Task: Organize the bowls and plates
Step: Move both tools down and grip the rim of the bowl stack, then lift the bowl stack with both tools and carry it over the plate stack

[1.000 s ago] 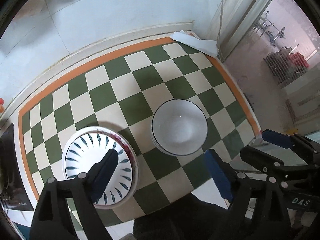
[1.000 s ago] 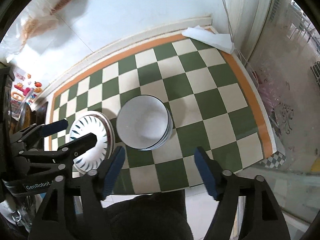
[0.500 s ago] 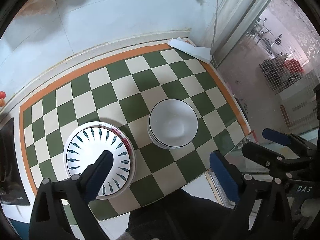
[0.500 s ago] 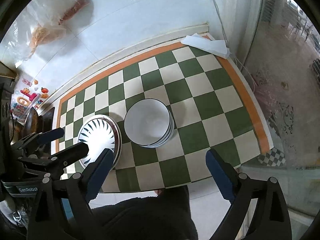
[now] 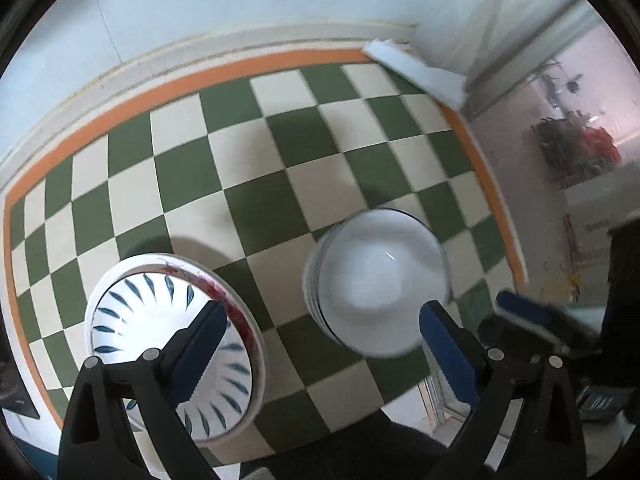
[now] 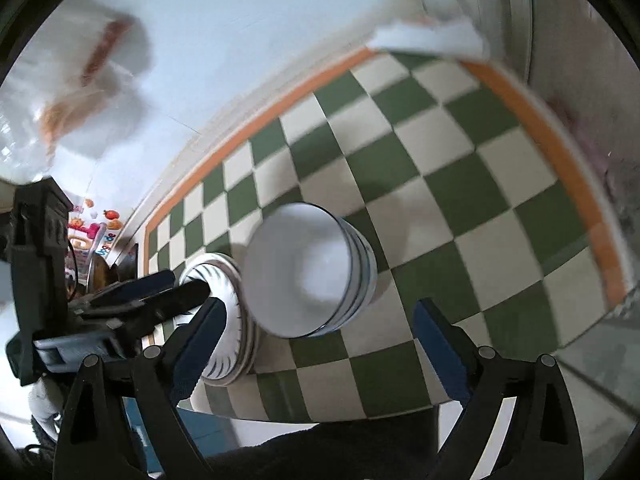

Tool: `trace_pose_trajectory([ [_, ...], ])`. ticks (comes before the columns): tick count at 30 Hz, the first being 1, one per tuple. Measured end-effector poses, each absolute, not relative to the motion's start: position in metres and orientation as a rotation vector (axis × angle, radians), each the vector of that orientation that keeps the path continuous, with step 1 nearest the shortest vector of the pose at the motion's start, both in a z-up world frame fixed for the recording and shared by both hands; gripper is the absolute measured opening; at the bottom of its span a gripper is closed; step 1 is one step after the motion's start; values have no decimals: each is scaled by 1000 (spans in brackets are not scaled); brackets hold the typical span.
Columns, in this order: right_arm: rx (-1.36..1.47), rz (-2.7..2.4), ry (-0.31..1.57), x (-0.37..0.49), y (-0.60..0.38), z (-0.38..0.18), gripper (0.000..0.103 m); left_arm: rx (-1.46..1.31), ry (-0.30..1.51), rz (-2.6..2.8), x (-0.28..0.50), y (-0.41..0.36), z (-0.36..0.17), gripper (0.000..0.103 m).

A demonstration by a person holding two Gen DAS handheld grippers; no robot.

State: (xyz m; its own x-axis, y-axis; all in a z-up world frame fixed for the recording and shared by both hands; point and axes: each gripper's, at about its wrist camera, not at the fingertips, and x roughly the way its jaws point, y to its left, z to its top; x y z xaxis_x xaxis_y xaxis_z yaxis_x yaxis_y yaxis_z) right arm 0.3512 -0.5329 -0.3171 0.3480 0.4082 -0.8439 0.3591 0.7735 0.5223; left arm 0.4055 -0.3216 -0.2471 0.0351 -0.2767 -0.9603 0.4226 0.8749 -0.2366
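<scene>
Both tongs stand wide with nothing between their jaws. The left tongs (image 5: 320,344) hang over the near part of the table (image 5: 256,160), which is covered in a green-and-cream checked cloth with an orange border. The right tongs (image 6: 316,336) hang above the same near edge.

A stack of white bowls (image 5: 378,282) with thin dark rims sits right of centre; from the right wrist view several nested rims show along its side. Just beside it on the left is a stack of plates (image 5: 160,320), the top one white with dark blue leaf strokes round its well and a red-patterned rim showing under it. The two piles look very close, perhaps touching, though blur hides the gap. A folded white cloth (image 5: 416,72) lies at the far right corner.

The sorting looks largely done: bowls with bowls, plates with plates. If a pile must be shifted or squared, the next move calls for lowering open jaws astride a rim.
</scene>
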Motion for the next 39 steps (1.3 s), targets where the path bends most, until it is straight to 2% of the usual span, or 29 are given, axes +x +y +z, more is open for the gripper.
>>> trace_pose_trajectory([
  [7, 930, 96, 1315, 371, -547, -395, 96, 6, 1628, -527, 443, -335, -309, 99],
  [13, 1013, 136, 1351, 383, -550, -431, 94, -41, 1763, -524, 455, -345, -354, 99],
  [15, 1010, 157, 1368, 388, -547, -437, 91, -65, 1782, -544, 457, -348, -363, 96],
  [17, 1023, 179, 1391, 393, -543, -445, 88, -81, 1796, -553, 457, -349, -369, 87],
  [20, 1058, 200, 1431, 399, -539, -457, 76, -123, 1808, -567, 457, -350, -373, 83],
  [21, 1064, 209, 1451, 401, -537, -463, 64, -130, 1807, -582, 457, -351, -373, 79],
  [22, 1071, 216, 1459, 402, -535, -465, 57, -151, 1809, -604, 456, -352, -372, 69],
  [23, 1072, 217, 1452, 403, -535, -466, 57, -181, 1815, -615, 455, -351, -371, 64],
  [39, 1013, 282, 1446, 400, -530, -448, 55, -149, 1716, -529, 444, -343, -348, 64],
])
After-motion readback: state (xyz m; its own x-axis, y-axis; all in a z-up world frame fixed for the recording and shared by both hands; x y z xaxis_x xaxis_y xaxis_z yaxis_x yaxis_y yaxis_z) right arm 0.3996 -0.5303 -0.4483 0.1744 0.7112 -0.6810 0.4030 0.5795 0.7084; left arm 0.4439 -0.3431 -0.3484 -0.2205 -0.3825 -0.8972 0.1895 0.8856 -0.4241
